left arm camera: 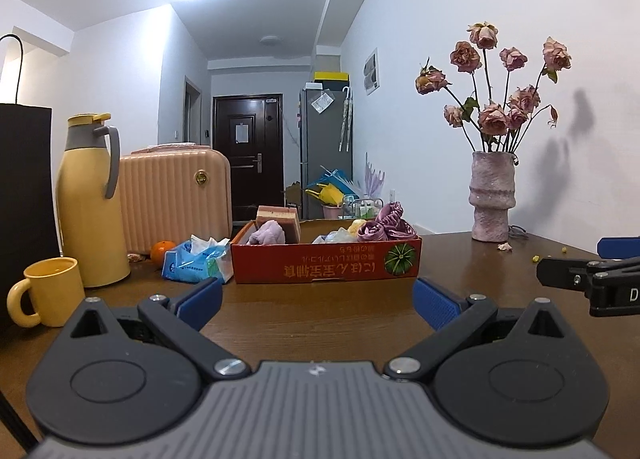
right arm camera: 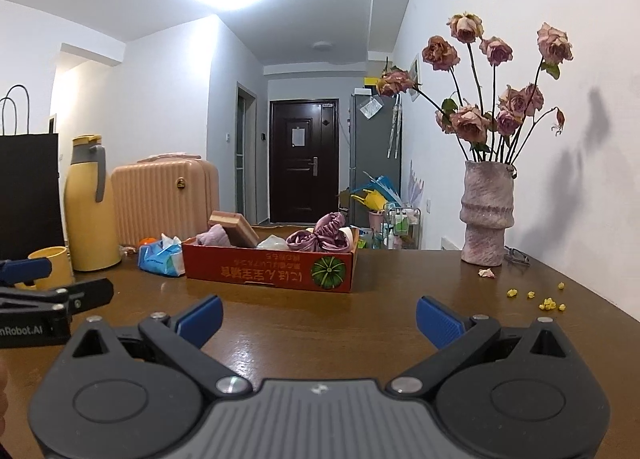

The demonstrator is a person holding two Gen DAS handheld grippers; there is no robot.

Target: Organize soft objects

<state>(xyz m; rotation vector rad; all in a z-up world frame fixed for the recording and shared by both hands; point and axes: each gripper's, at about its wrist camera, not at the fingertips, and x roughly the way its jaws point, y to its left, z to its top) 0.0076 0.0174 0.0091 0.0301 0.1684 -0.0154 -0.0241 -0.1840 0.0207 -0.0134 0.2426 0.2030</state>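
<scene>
A shallow red cardboard box (left arm camera: 326, 261) (right arm camera: 268, 269) stands on the brown table. Inside it lie a layered sponge (left arm camera: 280, 219) (right arm camera: 236, 233), a lilac cloth (left arm camera: 270, 237) (right arm camera: 214, 237), a shiny purple scrunchie (left arm camera: 386, 225) (right arm camera: 324, 237) and crumpled pale plastic (left arm camera: 334, 236) (right arm camera: 274, 243). My left gripper (left arm camera: 318, 305) is open just short of the box, nothing between its blue pads. My right gripper (right arm camera: 320, 321) is open too, a little further back and to the right. Each gripper shows at the edge of the other's view.
Left of the box lie a blue tissue pack (left arm camera: 196, 259) (right arm camera: 162, 257), an orange (left arm camera: 162, 251), a yellow thermos (left arm camera: 90, 199), a yellow mug (left arm camera: 50, 291), a pink suitcase (left arm camera: 176, 195) and a black bag (left arm camera: 24, 195). A vase of dried roses (right arm camera: 486, 215) stands right; yellow crumbs (right arm camera: 548, 301) lie nearby.
</scene>
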